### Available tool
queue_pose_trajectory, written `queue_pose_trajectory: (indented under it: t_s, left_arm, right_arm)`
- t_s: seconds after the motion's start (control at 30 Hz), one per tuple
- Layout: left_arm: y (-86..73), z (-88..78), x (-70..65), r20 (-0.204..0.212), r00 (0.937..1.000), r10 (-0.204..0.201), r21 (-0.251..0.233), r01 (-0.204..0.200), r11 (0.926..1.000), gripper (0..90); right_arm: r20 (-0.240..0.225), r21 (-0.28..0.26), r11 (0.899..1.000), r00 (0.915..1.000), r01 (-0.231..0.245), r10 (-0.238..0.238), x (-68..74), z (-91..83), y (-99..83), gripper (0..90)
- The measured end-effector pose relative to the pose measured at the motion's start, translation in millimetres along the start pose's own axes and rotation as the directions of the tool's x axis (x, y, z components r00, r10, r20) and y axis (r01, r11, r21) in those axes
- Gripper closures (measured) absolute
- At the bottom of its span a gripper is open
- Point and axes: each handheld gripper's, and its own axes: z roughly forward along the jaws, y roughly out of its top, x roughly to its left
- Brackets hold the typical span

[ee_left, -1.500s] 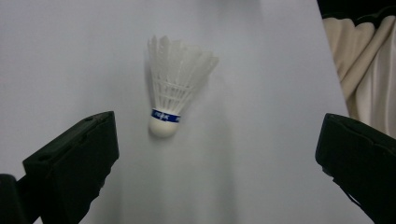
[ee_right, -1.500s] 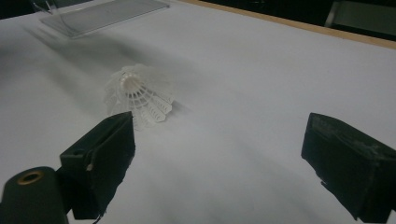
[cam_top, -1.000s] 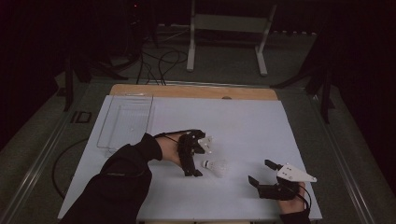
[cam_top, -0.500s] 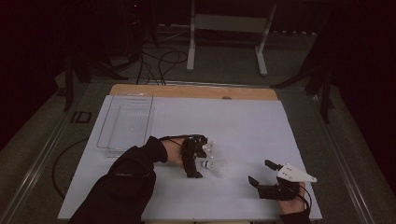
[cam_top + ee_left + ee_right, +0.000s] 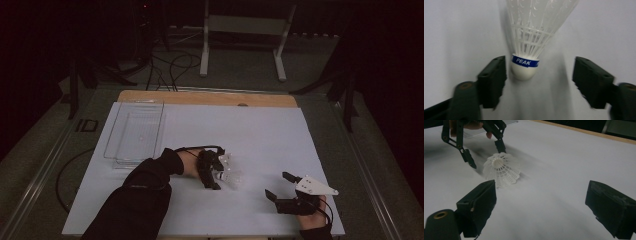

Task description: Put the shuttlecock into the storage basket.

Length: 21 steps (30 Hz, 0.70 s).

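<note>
A white plastic shuttlecock (image 5: 229, 172) lies on its side on the white sheet, cork toward my left gripper (image 5: 212, 172). In the left gripper view the cork with its blue band (image 5: 524, 65) sits between the jaws. One jaw is right beside the cork, the other stands well clear, so the left gripper (image 5: 540, 65) is open. Its jaws have just been closing around the cork. My right gripper (image 5: 278, 185) rests open near the front right, nothing between its fingers. The right gripper (image 5: 541, 195) view faces the shuttlecock (image 5: 502, 171) and the left gripper (image 5: 486, 157) beyond.
A clear plastic tray (image 5: 135, 135) stands at the back left of the white sheet (image 5: 260, 130). A wooden table edge (image 5: 210, 97) runs along the back. Beyond it a white stand (image 5: 245, 30) and cables lie on the dark floor.
The left hand has sunk a little onto the shuttlecock and its jaws have narrowed around the cork. The right gripper has stayed where it was.
</note>
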Motion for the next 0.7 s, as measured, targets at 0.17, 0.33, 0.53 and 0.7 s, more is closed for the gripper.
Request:
queue_pose_trajectory:
  t_s: [0.17, 0.33, 0.53, 0.7]
  left_arm:
    - [1.4, 2.7, 3.1, 0.004, 1.0, -0.005, -0.001, 0.005, 1.0, 39.4]
    - [2.0, 3.6, 4.8, -0.001, 0.9999, 0.01, 0.006, -0.01, 0.9999, 48.1]
    - [3.1, 7.8, 5.6, -0.008, 0.9995, 0.029, 0.024, -0.029, 0.9993, 55.1]
    - [3.3, 6.9, 6.0, -0.009, 0.9991, 0.041, 0.024, -0.041, 0.9989, 63.4]
  right_arm:
    - [0.0, -0.009, 1.0, 1.0, 0.001, -0.001, 0.4, -1.2, 0.8, 9.9]
    - [0.0, -0.008, 1.0, 1.0, 0.003, -0.003, 0.5, -1.0, 0.7, 9.9]
    - [0.001, -0.007, 1.0, 1.0, 0.003, -0.003, 0.6, -1.2, 0.8, 9.9]
    - [-0.001, -0.007, 1.0, 1.0, 0.0, 0.0, 0.3, -1.2, 0.6, 9.9]
